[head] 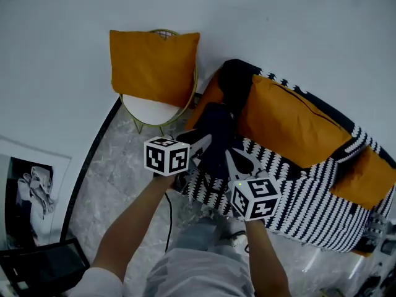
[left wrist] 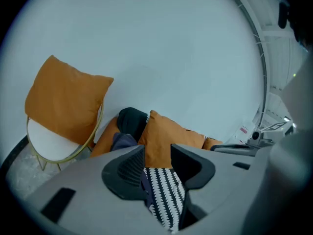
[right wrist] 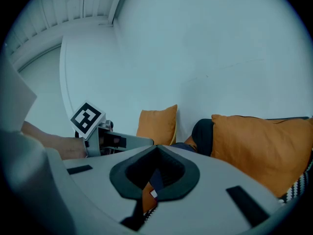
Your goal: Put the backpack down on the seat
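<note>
A dark navy backpack (head: 213, 135) lies on the left end of the black-and-white patterned sofa seat (head: 309, 200), leaning against an orange cushion (head: 281, 119). My left gripper (head: 201, 143) is at the backpack's left side and open; in the left gripper view (left wrist: 156, 155) only the patterned seat and an edge of navy fabric (left wrist: 124, 142) show in the gap between its fingers. My right gripper (head: 238, 161) is over the backpack's right edge. In the right gripper view its fingertips meet (right wrist: 156, 148), with a navy strap with an orange tag (right wrist: 154, 184) caught in the hollow.
A round gold-framed chair (head: 151, 110) with an orange pillow (head: 154, 67) stands left of the sofa. A black cushion (head: 235, 79) sits at the sofa's back corner. The white wall is close behind. A cable (head: 167, 218) runs across the marble floor.
</note>
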`<action>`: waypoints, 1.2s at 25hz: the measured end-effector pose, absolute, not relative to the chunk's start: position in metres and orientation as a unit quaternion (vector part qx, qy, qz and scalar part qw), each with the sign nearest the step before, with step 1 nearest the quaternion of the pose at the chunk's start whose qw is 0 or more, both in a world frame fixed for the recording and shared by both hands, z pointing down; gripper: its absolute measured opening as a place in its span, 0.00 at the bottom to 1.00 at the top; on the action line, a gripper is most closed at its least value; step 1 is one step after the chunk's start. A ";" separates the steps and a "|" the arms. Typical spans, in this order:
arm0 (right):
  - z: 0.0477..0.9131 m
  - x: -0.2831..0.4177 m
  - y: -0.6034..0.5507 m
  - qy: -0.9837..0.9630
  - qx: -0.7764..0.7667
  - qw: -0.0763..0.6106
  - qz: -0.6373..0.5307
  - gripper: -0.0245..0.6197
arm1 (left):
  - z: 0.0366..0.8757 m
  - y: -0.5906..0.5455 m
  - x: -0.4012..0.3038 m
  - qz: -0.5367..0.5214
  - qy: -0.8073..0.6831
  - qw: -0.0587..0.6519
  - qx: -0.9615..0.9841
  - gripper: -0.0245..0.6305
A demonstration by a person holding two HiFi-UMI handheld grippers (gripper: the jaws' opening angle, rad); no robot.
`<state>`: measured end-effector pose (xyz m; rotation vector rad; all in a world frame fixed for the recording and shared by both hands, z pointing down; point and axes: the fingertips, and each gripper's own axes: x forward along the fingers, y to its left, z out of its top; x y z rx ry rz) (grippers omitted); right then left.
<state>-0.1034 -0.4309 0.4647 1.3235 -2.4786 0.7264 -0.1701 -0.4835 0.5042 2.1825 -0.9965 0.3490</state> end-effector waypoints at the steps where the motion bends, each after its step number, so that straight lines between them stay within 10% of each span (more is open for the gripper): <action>1: 0.461 -0.101 -0.428 -0.849 0.452 0.118 0.247 0.04 | 0.497 -0.477 -0.164 0.133 -0.386 0.344 0.846 0.29; 30: 0.341 0.009 -0.299 -0.877 0.446 0.082 0.157 0.04 | 0.343 -0.312 -0.023 0.082 -0.474 0.164 0.861 0.04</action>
